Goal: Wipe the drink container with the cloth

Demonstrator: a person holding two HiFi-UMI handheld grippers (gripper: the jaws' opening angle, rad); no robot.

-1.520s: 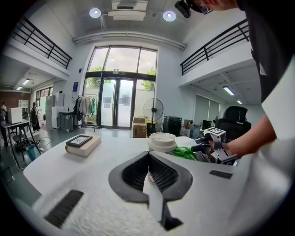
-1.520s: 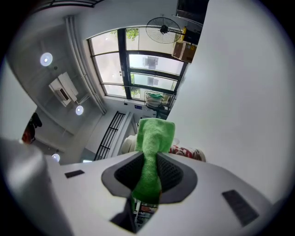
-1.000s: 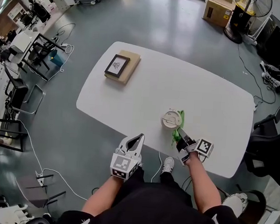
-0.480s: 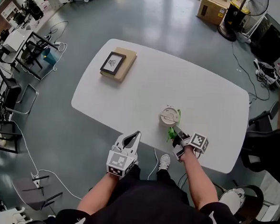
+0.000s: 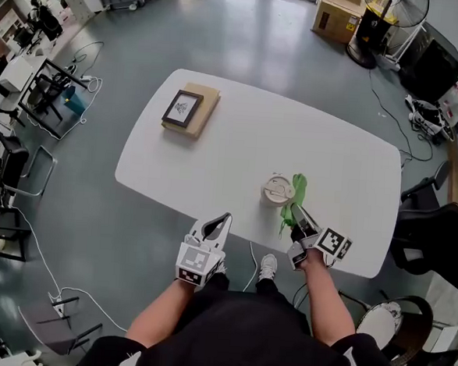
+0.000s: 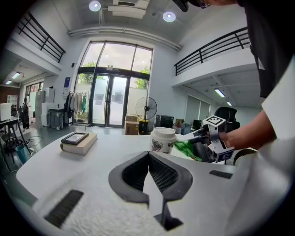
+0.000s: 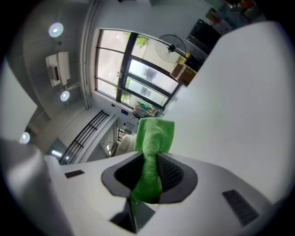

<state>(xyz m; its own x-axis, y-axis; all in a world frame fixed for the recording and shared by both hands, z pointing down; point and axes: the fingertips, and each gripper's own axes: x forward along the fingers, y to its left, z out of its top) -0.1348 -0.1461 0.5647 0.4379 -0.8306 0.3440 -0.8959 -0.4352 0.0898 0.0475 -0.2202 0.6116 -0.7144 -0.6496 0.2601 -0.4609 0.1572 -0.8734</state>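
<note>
Partly hidden behind cloth (image 5: pixel 297 192), cup (image 5: pixel 278 192) side; right gripper (image 5: pixel 297 216) clamps cloth.

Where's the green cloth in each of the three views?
Head view: green cloth lower right of centre, just right of the lidded cup.
Left gripper view: green cloth right of centre, beside the cup.
Right gripper view: green cloth at centre, clamped in the right gripper's jaws.
Shared landmark: the standing fan.

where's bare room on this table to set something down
Free: the table's middle between the book and cup, and the whole far-right end. Crowded: near edge where the right hand-held gripper holds the cloth beside the cup.
</note>
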